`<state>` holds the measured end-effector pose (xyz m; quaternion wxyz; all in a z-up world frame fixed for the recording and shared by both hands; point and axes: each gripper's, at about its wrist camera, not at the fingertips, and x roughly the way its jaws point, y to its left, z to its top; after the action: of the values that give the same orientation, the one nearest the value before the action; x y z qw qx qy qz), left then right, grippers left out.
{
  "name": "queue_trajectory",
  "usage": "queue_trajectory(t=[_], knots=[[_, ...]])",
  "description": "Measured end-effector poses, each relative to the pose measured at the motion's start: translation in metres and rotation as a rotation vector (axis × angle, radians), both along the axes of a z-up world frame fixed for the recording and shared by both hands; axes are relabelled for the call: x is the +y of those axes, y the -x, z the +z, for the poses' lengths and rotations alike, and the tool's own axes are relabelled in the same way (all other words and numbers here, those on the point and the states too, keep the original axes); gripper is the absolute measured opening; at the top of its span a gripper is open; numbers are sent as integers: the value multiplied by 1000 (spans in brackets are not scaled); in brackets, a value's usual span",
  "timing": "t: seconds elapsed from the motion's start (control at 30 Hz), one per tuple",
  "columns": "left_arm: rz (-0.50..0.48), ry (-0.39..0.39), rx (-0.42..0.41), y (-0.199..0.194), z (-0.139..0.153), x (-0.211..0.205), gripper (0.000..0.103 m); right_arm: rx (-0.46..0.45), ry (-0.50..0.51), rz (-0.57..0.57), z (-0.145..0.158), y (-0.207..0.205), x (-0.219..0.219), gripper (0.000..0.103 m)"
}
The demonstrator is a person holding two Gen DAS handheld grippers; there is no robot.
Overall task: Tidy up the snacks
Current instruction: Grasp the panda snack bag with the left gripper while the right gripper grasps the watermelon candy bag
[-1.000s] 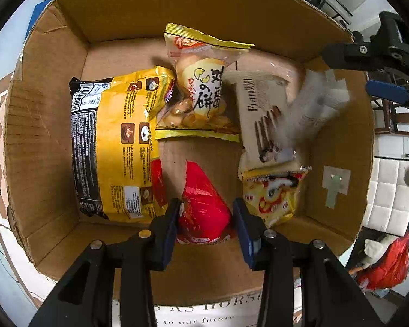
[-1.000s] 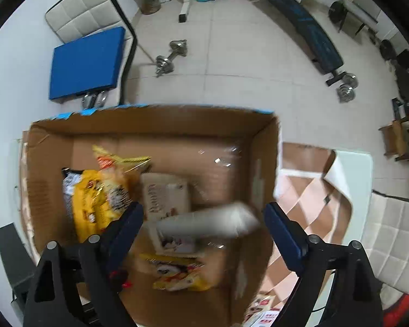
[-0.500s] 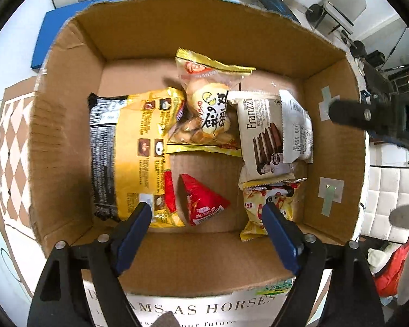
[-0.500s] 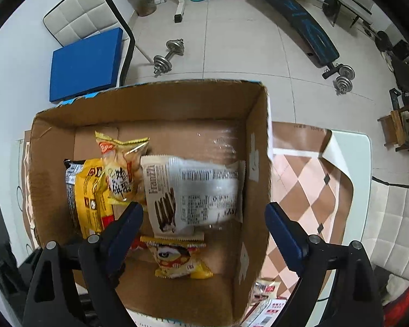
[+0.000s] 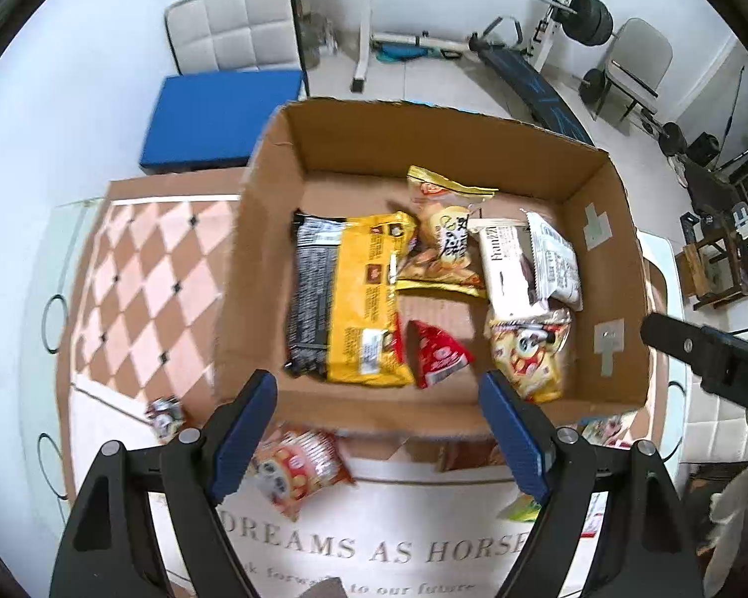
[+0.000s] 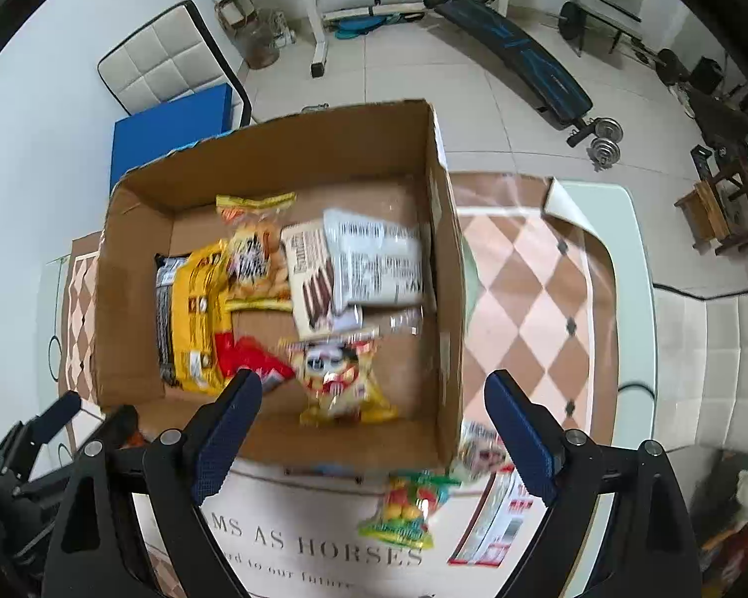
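An open cardboard box (image 5: 434, 159) (image 6: 444, 269) on the table holds several snacks: a big yellow-black pack (image 5: 349, 299), a red triangular pack (image 5: 436, 356), a Franzzi wafer pack (image 5: 506, 269), a white pack (image 6: 376, 259) and yellow cracker bags (image 5: 444, 239) (image 6: 339, 378). My left gripper (image 5: 381, 431) is open and empty, above the box's near wall. My right gripper (image 6: 374, 428) is open and empty over the box's near right corner. Loose snacks lie outside: an orange-red pack (image 5: 294, 468), a green candy bag (image 6: 406, 508), a red-white pack (image 6: 493, 513).
The box sits on a checkered tablecloth (image 5: 139, 269) with a white printed band (image 6: 324, 548) near me. A small wrapped snack (image 5: 164, 416) lies left of the box. Chairs, a blue mat (image 5: 219, 114) and gym equipment stand on the floor beyond the table.
My left gripper let go of the red pack, opened and pulled back and up. The white pack dropped from my right gripper into the box; both grippers have withdrawn toward me.
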<state>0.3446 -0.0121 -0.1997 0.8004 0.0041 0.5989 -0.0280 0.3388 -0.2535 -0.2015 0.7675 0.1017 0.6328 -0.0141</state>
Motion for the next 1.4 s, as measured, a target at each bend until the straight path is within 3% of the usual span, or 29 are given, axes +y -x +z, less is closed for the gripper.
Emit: queue_trajectory(t=[0.23, 0.4, 0.53, 0.63, 0.87, 1.4], knots=[[50, -55, -33, 43, -6, 25, 83, 2, -40, -78, -11, 63, 5, 93], [149, -29, 62, 67, -39, 62, 83, 56, -68, -162, -43, 99, 0, 93], [242, -51, 107, 79, -64, 94, 83, 115, -97, -242, -75, 119, -10, 93], [314, -8, 156, 83, -86, 123, 83, 146, -102, -306, -96, 130, -16, 93], [473, 134, 247, 79, -124, 179, 83, 221, -132, -375, -140, 132, -12, 93], [544, 210, 337, 56, -178, 218, 83, 296, -84, -398, -174, 111, 7, 93]])
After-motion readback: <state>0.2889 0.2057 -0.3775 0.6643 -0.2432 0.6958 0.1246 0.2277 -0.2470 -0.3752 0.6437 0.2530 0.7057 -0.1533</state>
